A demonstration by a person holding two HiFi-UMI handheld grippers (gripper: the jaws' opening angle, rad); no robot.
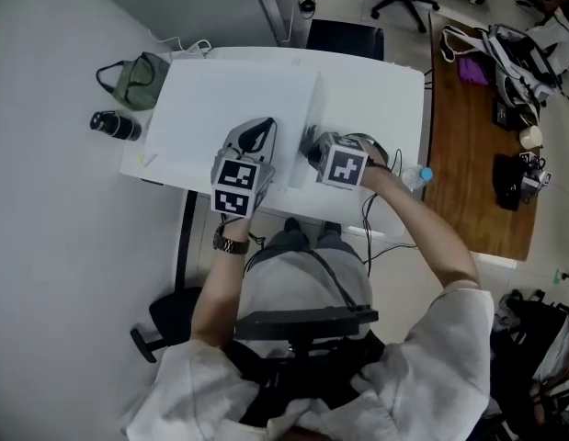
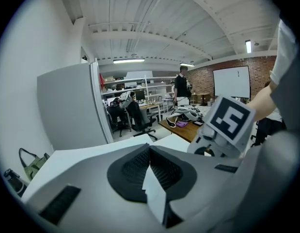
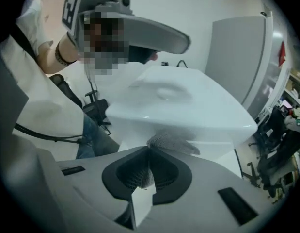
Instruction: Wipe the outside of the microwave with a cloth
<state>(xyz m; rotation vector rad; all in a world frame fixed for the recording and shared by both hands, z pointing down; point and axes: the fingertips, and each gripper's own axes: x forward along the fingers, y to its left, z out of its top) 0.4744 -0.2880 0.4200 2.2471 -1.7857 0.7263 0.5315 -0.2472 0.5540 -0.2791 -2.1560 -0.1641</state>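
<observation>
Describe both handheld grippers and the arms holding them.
Both the left gripper and right gripper are pale grey plastic with black ribbed jaws and a black-and-white marker cube. The person wears a white short-sleeved shirt and a dark wristwatch on the left wrist.

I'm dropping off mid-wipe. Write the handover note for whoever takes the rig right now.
Left tool: shut, empty, above the top of the microwave.
Right tool: shut on the grey cloth, which lies against the microwave's side, just below its top edge.
Done: cloth is in the tool and at the microwave. How much has been wiped cannot be told.
Left: wipe the side, then the other outer faces.
</observation>
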